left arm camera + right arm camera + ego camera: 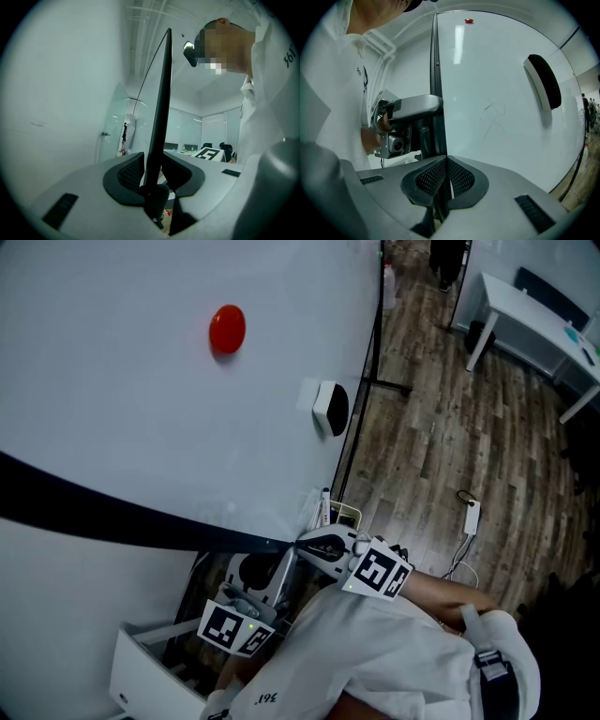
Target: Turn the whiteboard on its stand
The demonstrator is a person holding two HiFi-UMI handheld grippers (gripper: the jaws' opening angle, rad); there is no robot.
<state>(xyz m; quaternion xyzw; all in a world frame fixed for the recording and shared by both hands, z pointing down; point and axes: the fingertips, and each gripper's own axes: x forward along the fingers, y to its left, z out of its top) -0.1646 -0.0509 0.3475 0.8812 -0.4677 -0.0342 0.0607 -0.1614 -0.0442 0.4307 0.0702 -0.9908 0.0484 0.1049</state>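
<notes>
We grip the whiteboard (141, 427) by its black frame (161, 103), which runs between both pairs of jaws. The left gripper (154, 176) and right gripper (445, 176) are each clamped partly closed on the frame, near each other. This should give two-point leverage for turning.

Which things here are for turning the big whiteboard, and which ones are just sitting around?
For the job:
- whiteboard
- its stand
- left gripper and right gripper, jaws of both clamped on the whiteboard's edge

Just lying about:
- red magnet and eraser, stuck on the whiteboard
- white table
- white plug with its cable, on the floor
</notes>
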